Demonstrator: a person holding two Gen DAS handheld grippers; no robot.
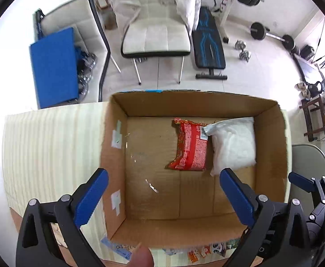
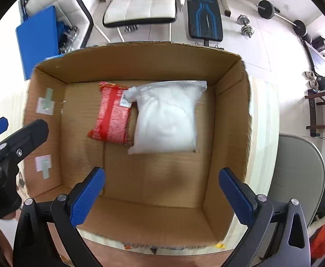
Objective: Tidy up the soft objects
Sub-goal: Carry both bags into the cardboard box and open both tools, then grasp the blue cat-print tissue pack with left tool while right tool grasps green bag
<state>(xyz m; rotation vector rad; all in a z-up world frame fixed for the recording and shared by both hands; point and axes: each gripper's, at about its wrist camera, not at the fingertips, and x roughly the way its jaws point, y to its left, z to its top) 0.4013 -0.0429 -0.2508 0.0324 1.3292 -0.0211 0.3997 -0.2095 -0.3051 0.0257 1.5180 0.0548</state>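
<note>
Right wrist: white bag (image 2: 165,116) and red packet (image 2: 112,116), seemingly touching, beyond both spread empty grippers (image 2: 162,198).

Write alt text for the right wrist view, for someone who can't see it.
An open cardboard box holds a red packet and a white bag lying side by side at its far end, the bag's corner overlapping the packet. The right gripper hovers open and empty above the box's near edge, with the left gripper at the left.
</note>
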